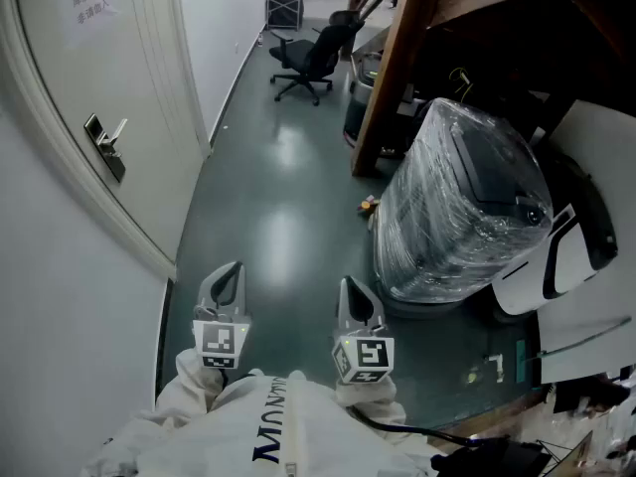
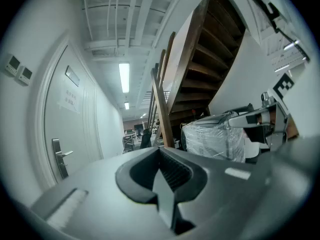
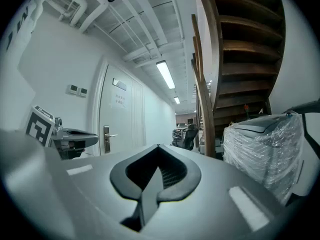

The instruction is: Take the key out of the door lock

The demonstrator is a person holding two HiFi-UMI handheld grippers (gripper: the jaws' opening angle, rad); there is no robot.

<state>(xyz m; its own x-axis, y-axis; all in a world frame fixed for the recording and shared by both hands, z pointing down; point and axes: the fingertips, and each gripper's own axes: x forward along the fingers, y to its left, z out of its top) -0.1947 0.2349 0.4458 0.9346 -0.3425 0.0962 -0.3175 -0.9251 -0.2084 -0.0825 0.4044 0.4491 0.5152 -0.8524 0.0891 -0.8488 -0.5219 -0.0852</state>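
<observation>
The white door [image 1: 89,78] stands at the left of the corridor, with a metal lock plate and lever handle [image 1: 105,145] on it. I cannot make out a key at this distance. The handle [image 2: 61,157] shows small in the left gripper view, and the same handle [image 3: 107,136] appears in the right gripper view. My left gripper [image 1: 229,274] and right gripper [image 1: 353,294] hang side by side low in front of the person, well short of the door. Both are shut with nothing between the jaws.
A plastic-wrapped machine [image 1: 462,207] stands on the right, beside a wooden stair post [image 1: 393,68]. A black office chair [image 1: 308,58] sits further down the corridor. The dark green floor [image 1: 283,227] runs between door and machine. White panels [image 1: 586,256] lean at far right.
</observation>
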